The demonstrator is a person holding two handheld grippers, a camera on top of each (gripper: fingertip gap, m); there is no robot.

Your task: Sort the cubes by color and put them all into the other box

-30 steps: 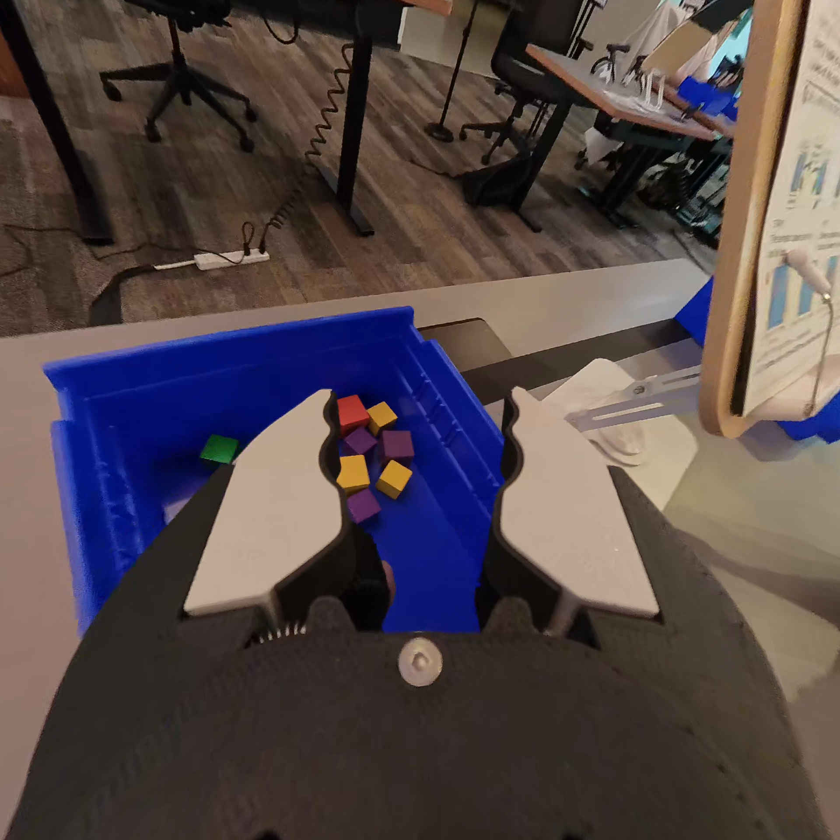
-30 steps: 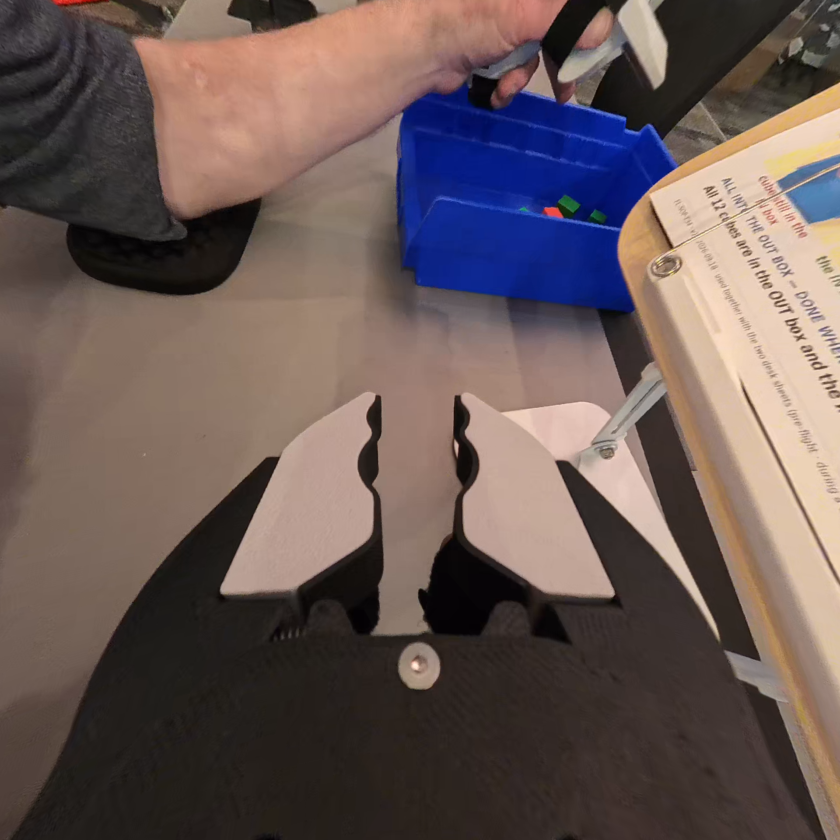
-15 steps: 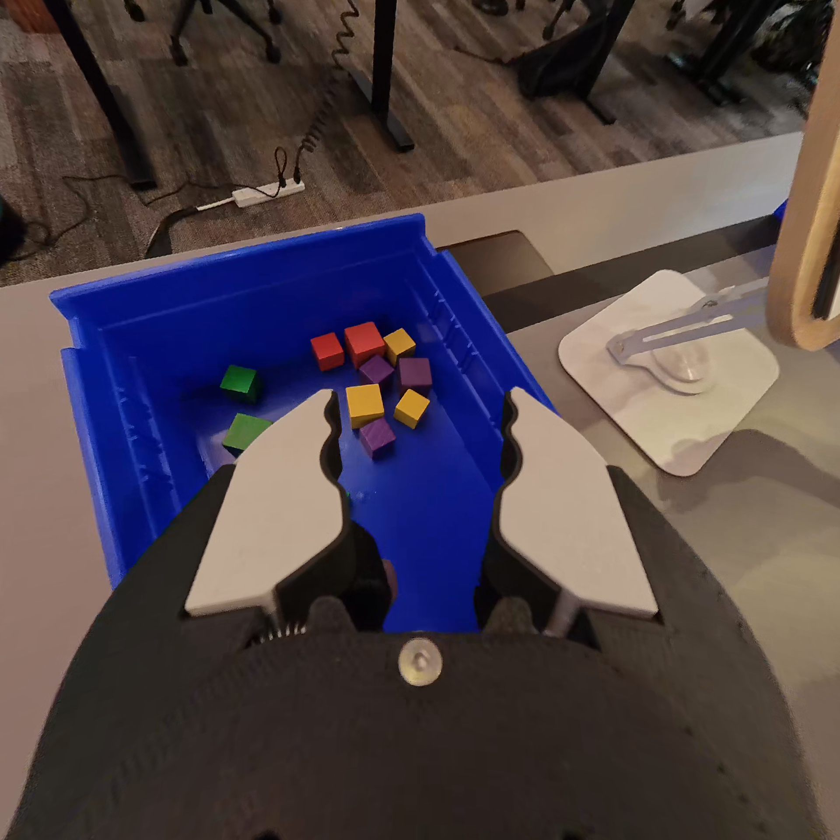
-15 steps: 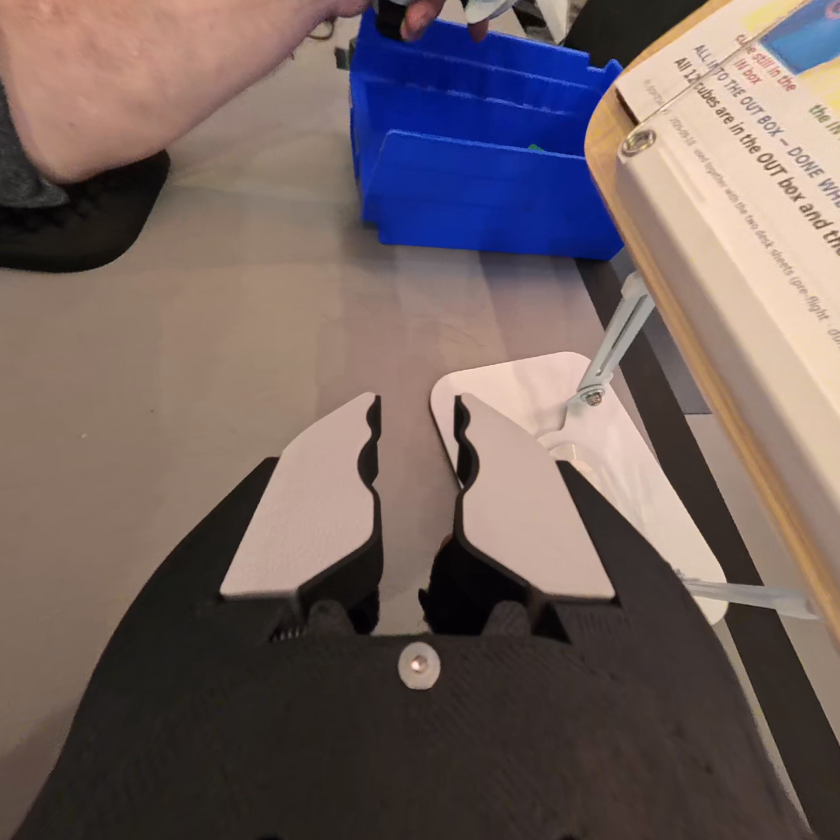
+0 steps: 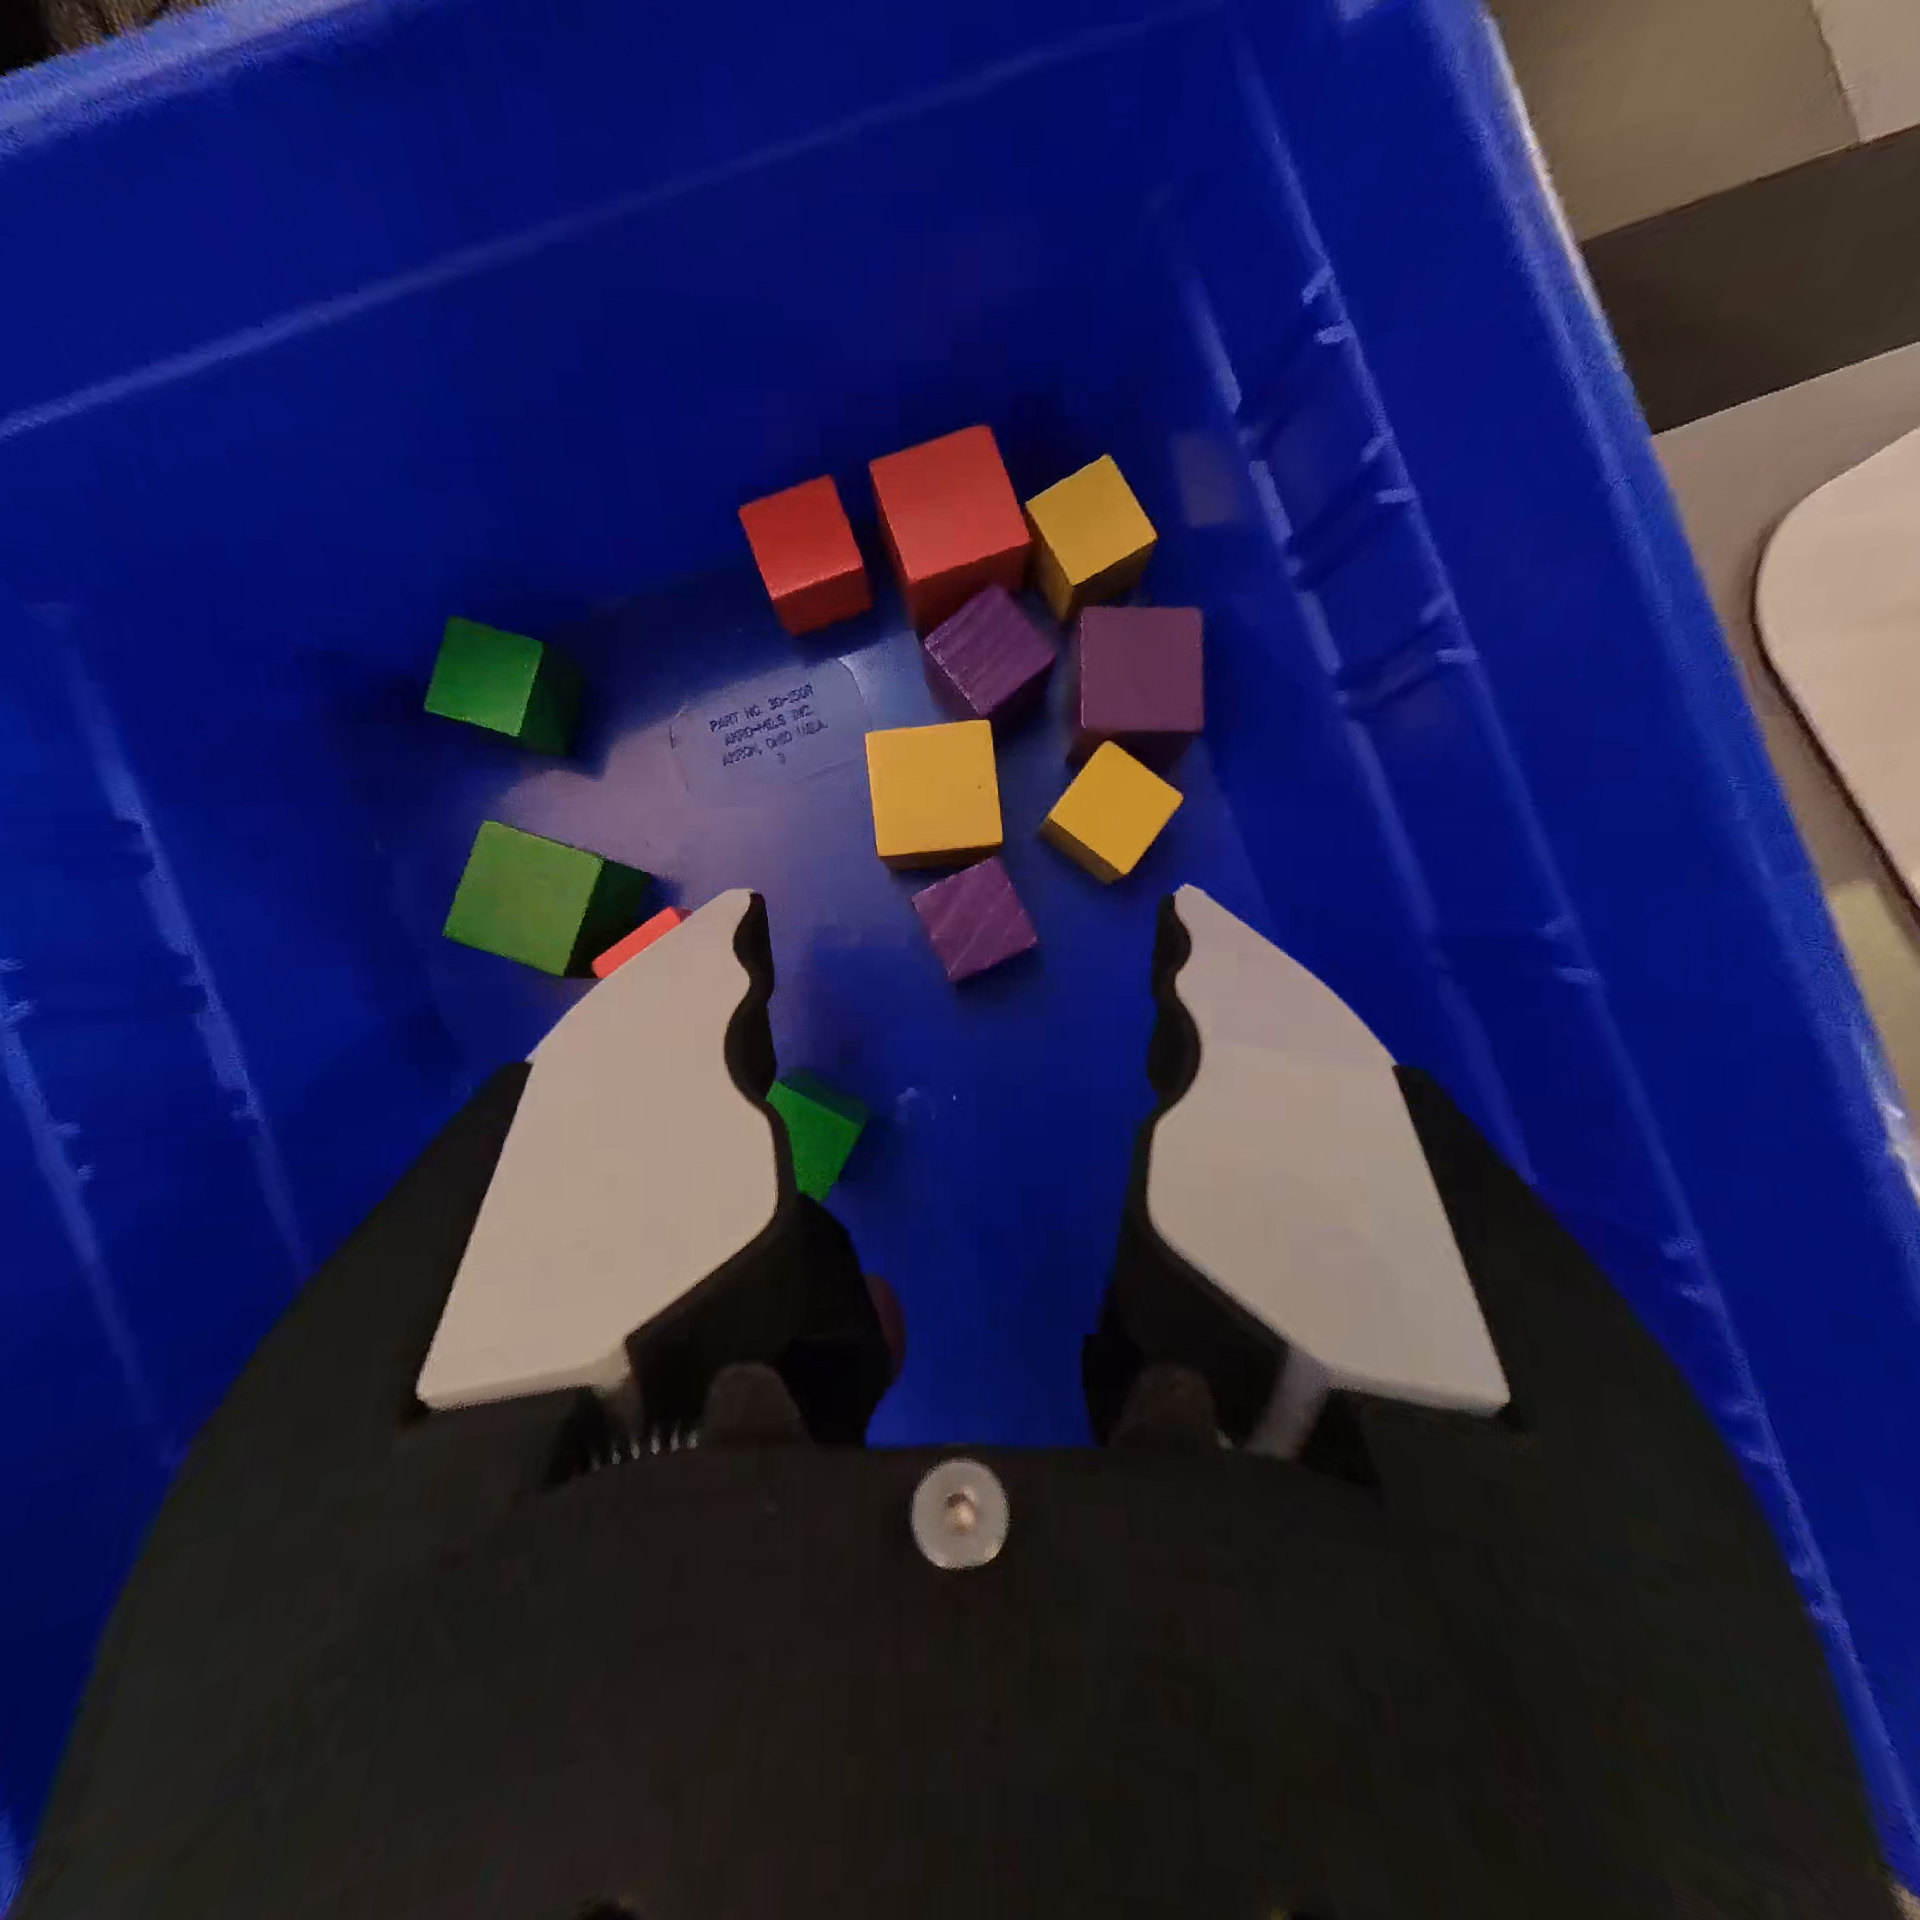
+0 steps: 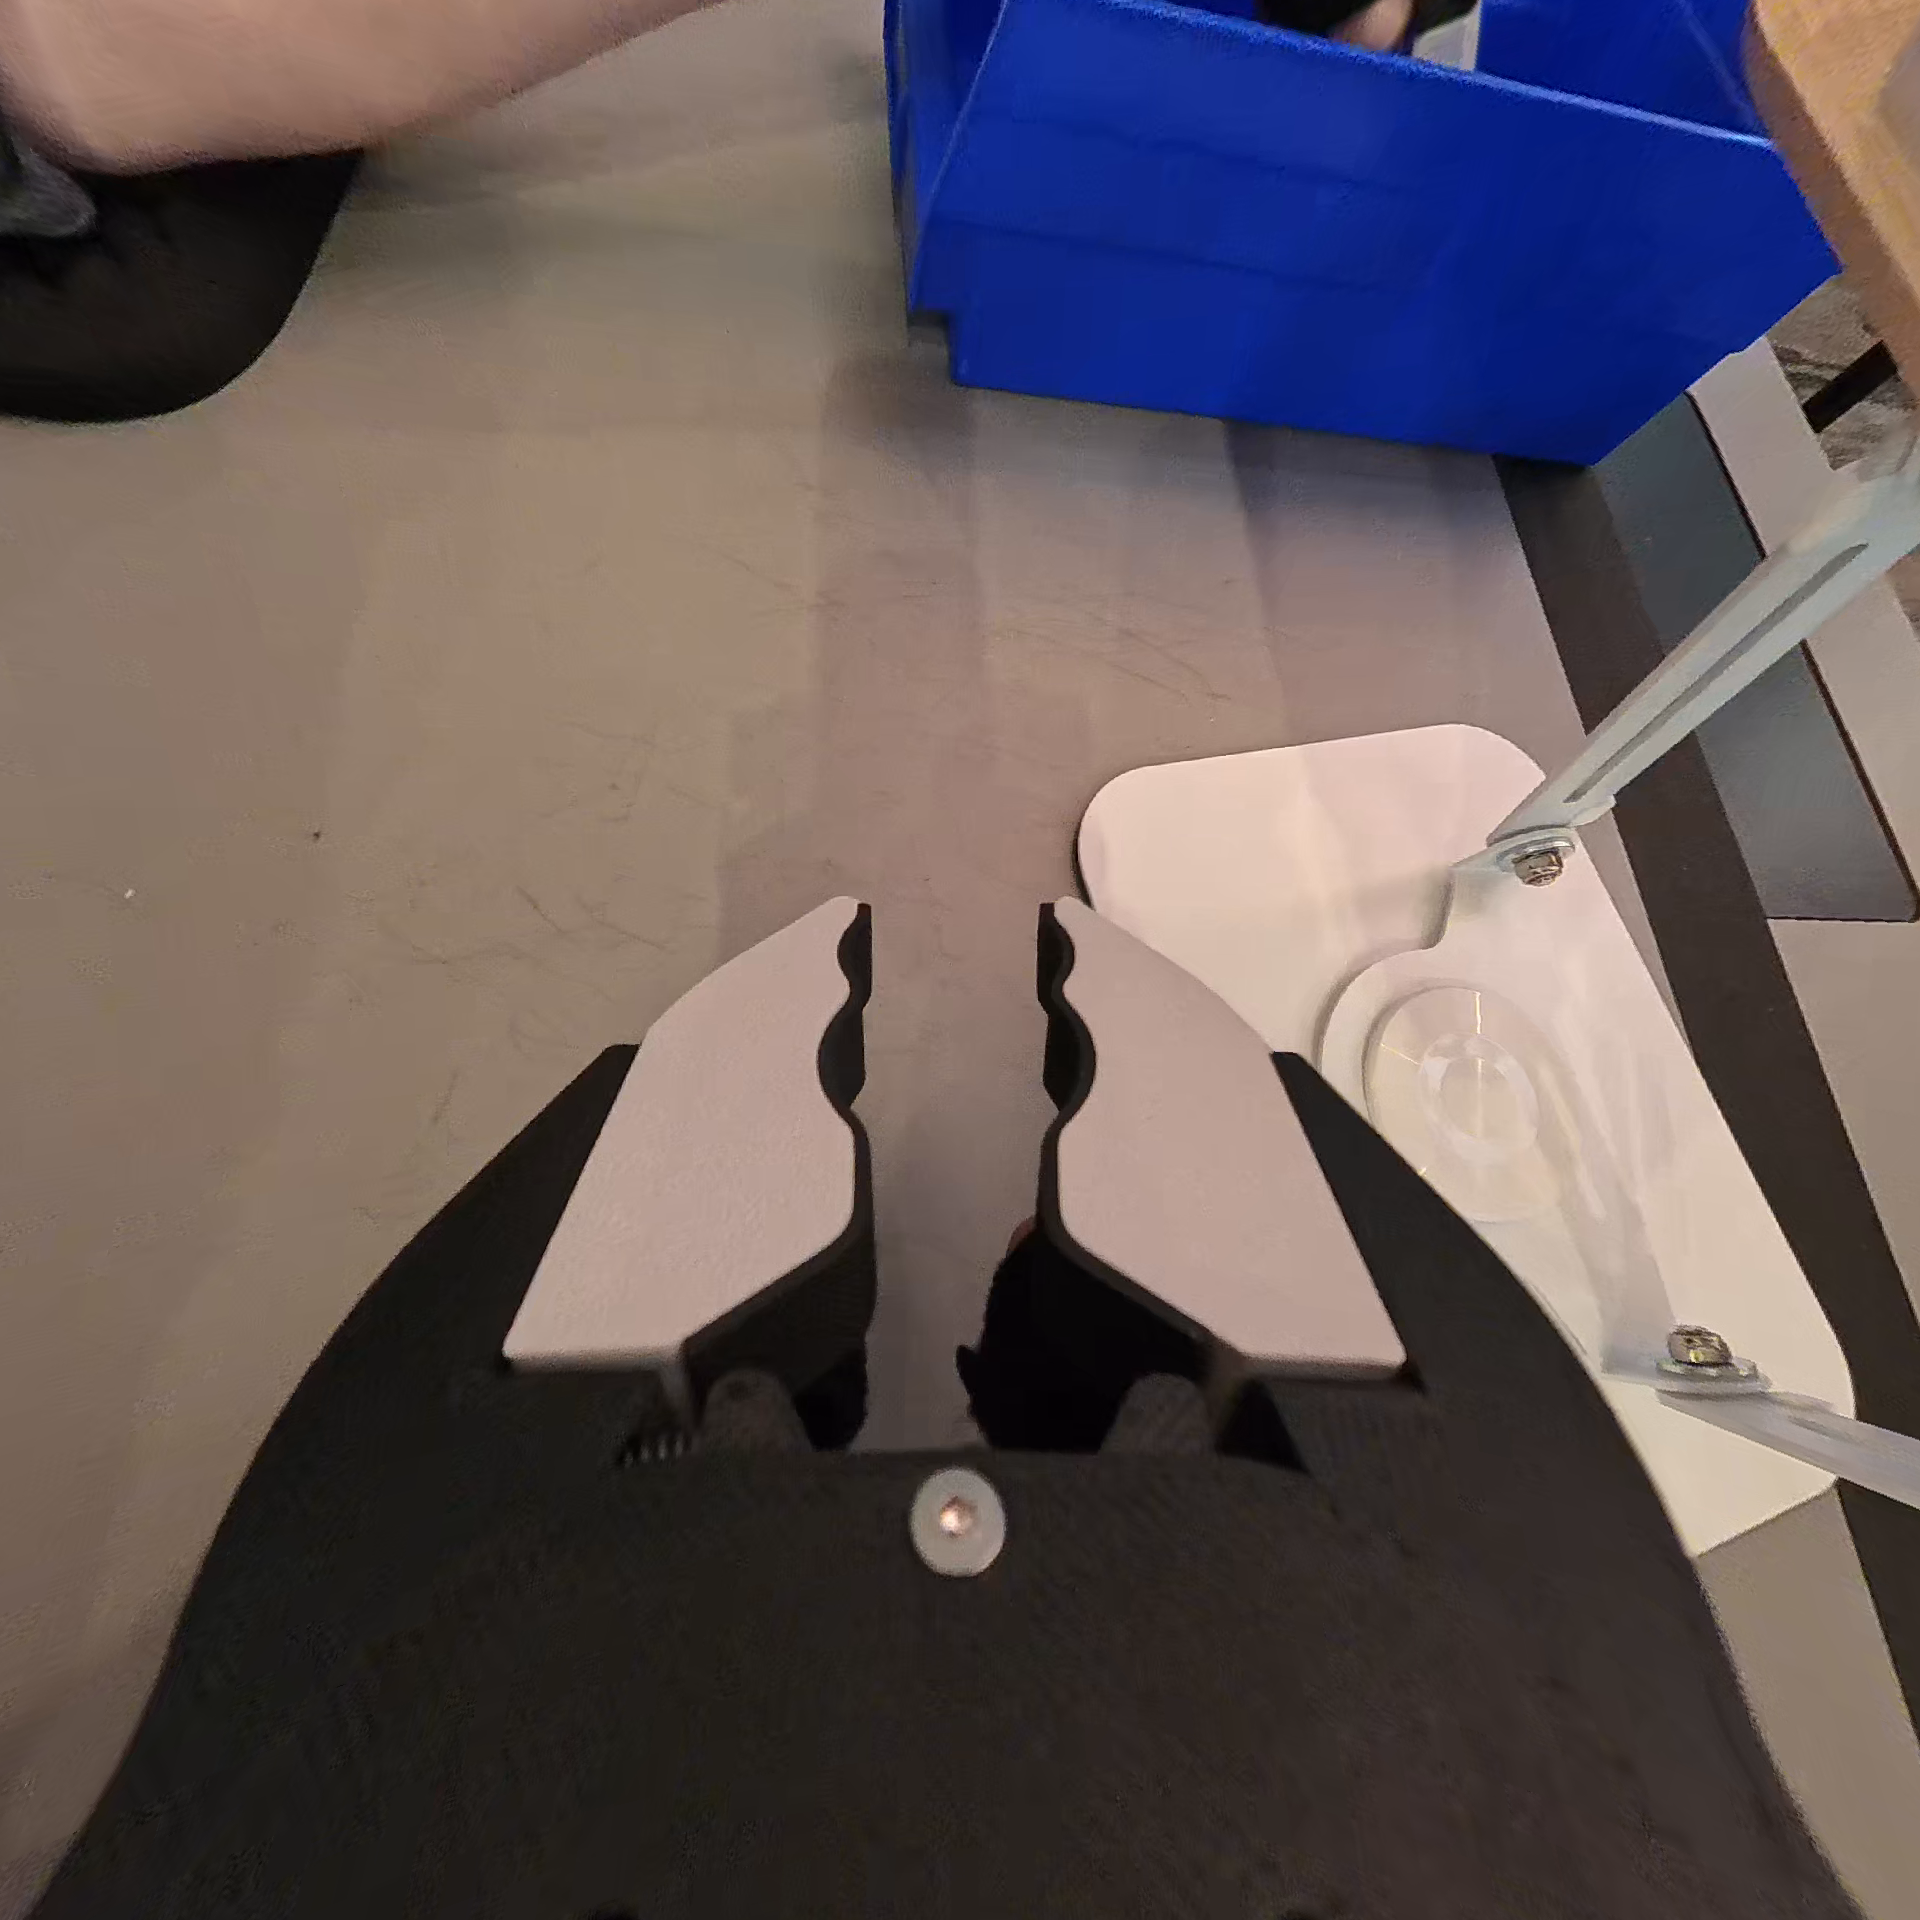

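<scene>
Where cubes (image 5: 933,792) lie: moulded writing (image 5: 769,727) on bin floor; both hand-held grippers (image 5: 961,904) spread, bare.

A grey counter (image 6: 623,623) with faint scuffs fills most of the right wrist view, lit softly from above. A dark strip (image 6: 1662,644) runs along its right side. On the counter lies a white plate (image 6: 1299,862) with metal brackets (image 6: 1704,686) bolted to it and a clear suction cup (image 6: 1465,1091). A wooden board edge (image 6: 1860,135) juts in at the upper right.
</scene>
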